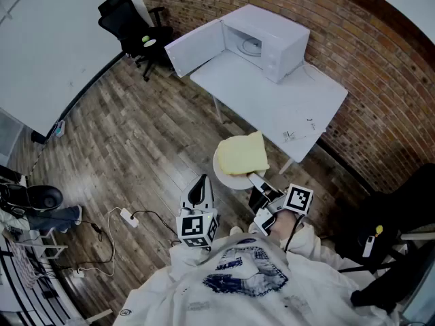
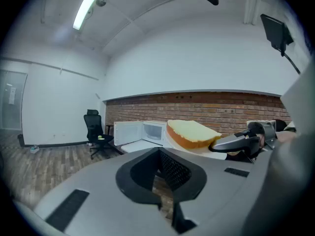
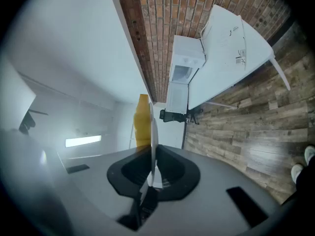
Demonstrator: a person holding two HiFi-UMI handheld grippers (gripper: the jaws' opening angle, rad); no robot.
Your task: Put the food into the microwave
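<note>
The food (image 1: 242, 153) lies on a plate (image 1: 229, 177) clamped at its rim by the right gripper (image 1: 257, 180); the left gripper (image 1: 198, 189) is closed, empty. Probably carrying step: next, level travel forward into the open microwave (image 1: 266, 41).

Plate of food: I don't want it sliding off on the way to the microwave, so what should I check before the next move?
1. Right tool shut on the plate rim: ok.
2. Food lying fully on the plate: ok.
3. Plate held level: ok, going by the left gripper view.
4. Microwave door swung open: ok.
5. Cavity free of other items: cannot tell, only part of it shows.
6. Left tool empty, jaws together, apart from the plate: ok.
</note>
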